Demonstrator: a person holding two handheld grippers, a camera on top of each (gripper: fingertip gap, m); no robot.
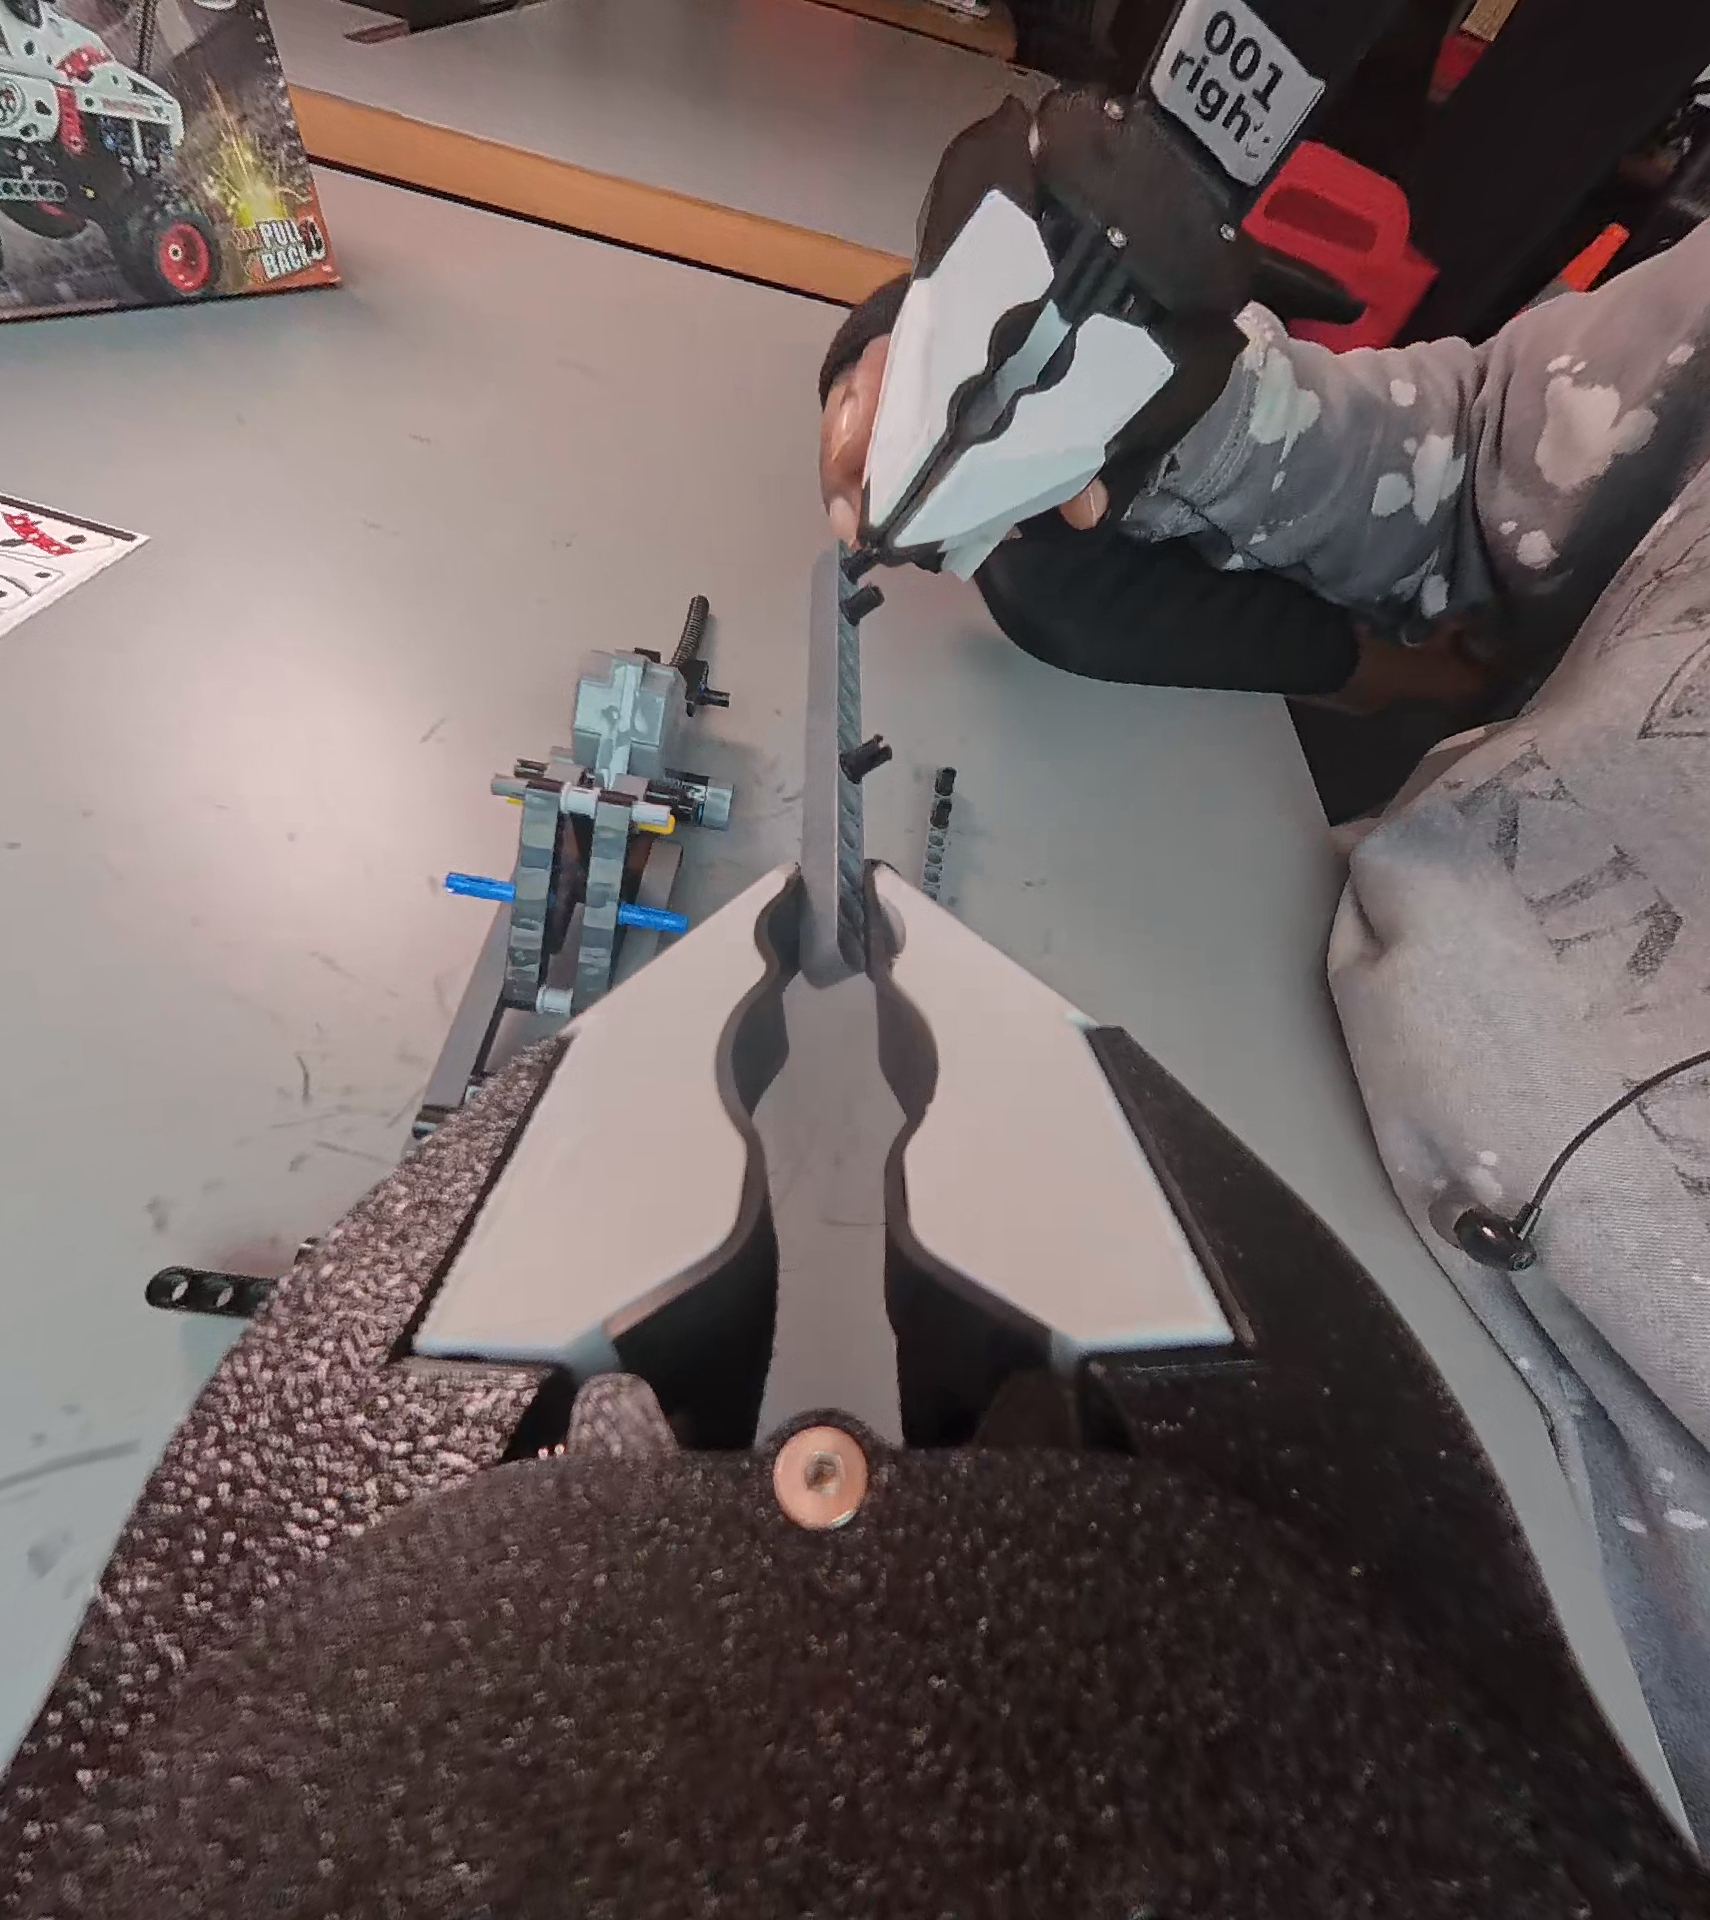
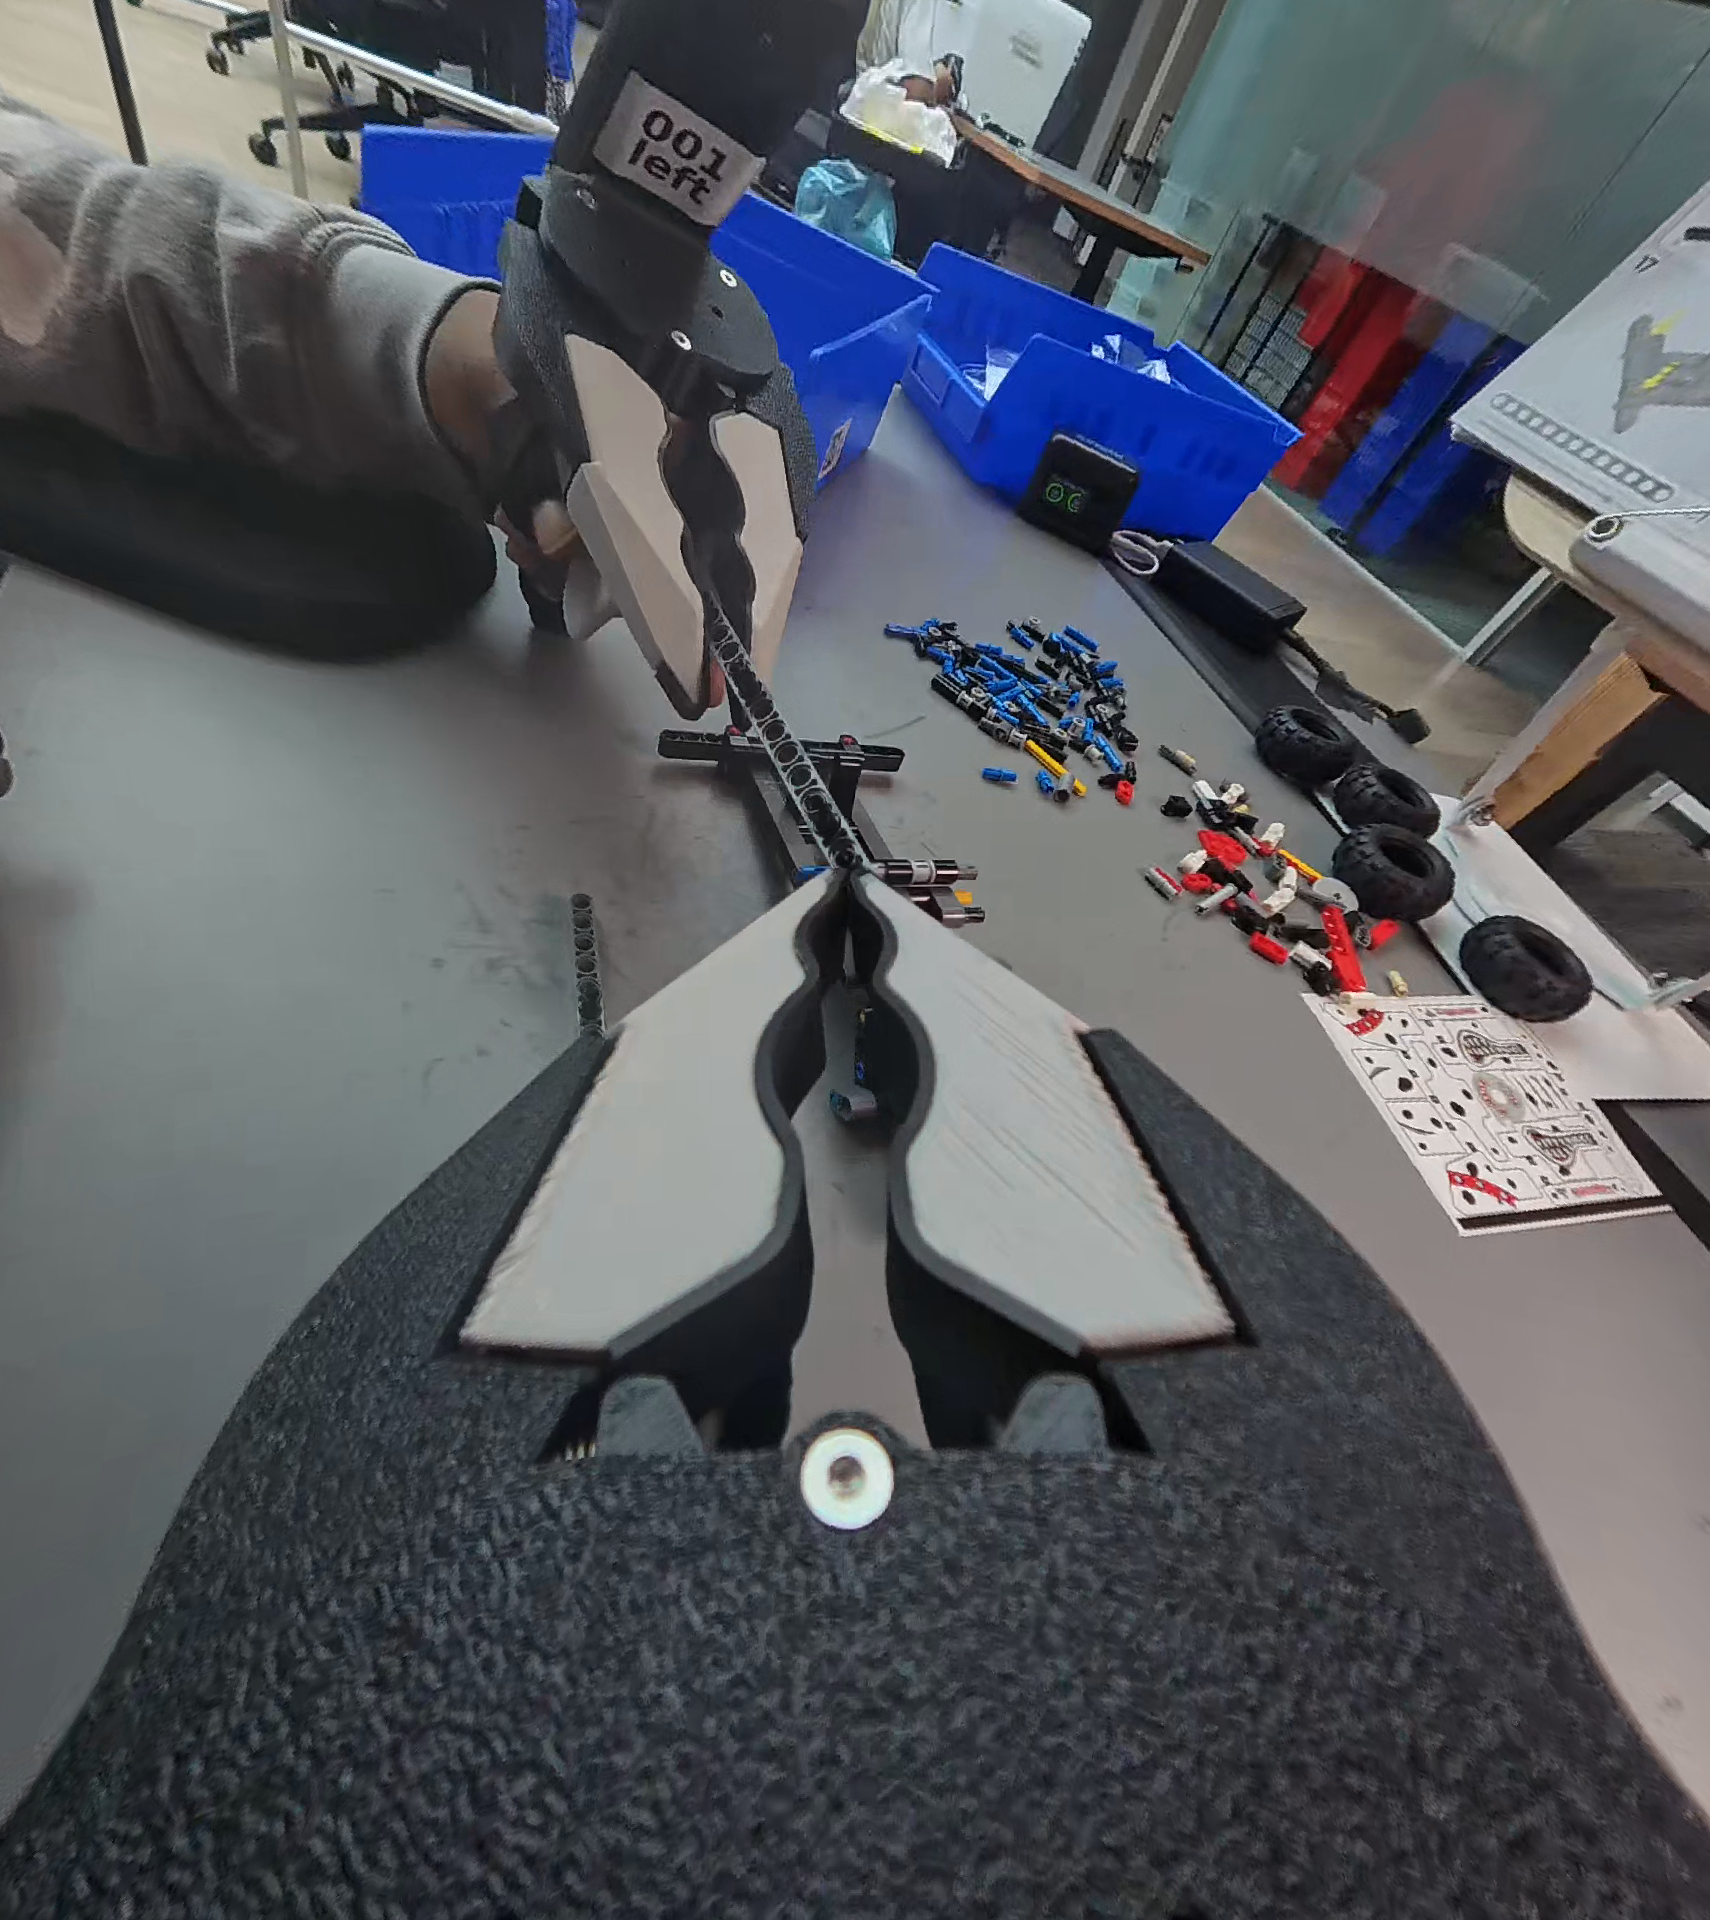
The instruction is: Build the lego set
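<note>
My left gripper is shut on one end of a long dark grey beam with holes and holds it above the table. Two black pins stick out of the beam's side. My right gripper is shut on a black pin at the beam's far end. In the right wrist view my right gripper meets the beam, which runs up to the left gripper. A partly built grey chassis with blue pins lies on the table below.
Loose blue and black pins, red and white parts and several tyres lie to the right. A sticker sheet, a loose black beam, blue bins and the set's box are around.
</note>
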